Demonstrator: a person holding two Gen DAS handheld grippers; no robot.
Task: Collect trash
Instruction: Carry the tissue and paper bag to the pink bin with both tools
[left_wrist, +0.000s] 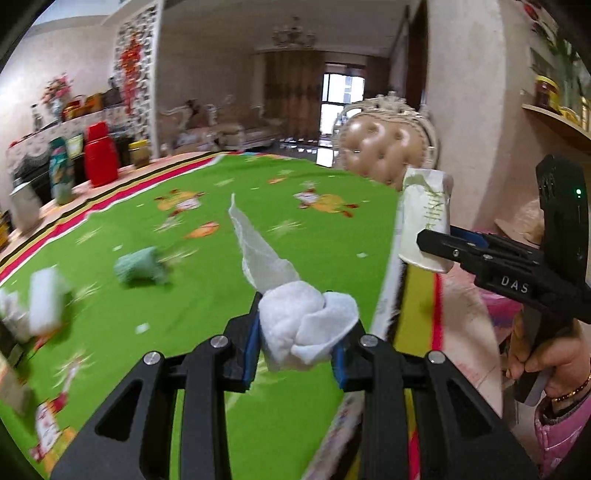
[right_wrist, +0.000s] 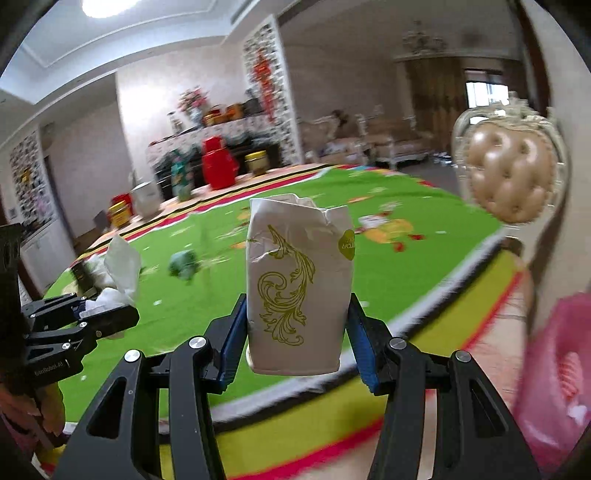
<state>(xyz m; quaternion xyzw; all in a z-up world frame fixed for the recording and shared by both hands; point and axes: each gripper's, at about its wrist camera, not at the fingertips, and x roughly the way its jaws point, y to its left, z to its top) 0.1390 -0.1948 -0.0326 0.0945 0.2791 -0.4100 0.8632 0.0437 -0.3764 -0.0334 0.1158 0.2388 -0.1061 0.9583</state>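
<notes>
Crumpled white tissue (left_wrist: 303, 325) is clamped between the blue pads (left_wrist: 252, 345) of the left gripper (left_wrist: 297, 354), jaws drawn narrow around it; one loose corner of the tissue stands up in a point above the wad. Held clear of the table, above the green cartoon-print tablecloth (left_wrist: 207, 280).

Crushed white paper cup (right_wrist: 299, 284) with gold scrollwork is pinched between the pads of the right gripper (right_wrist: 297, 332), jaws set about as wide as the cup. It is held upright, rim dented, also above the cloth near the striped table edge. In the left wrist view the same cup (left_wrist: 424, 225) is seen beside the padded chair back (left_wrist: 388, 147), with a hand (left_wrist: 546, 362) on the gripper handle (beaded bracelet at the wrist).

Still lying on the tablecloth: a small crumpled green wad (left_wrist: 142, 267), well apart from both grippers, and more white tissue (left_wrist: 33, 306) at the left edge of the view (blurred, count cannot be told).

Along the far edge of the table are seen a red thermos-like jug (right_wrist: 218, 162), a patterned green canister (right_wrist: 181, 177), a yellow-lidded jar (right_wrist: 256, 162) and a white pot (right_wrist: 146, 197). Something pink (right_wrist: 554, 387) is seen low at the right, beside the table; too blurred to identify.
</notes>
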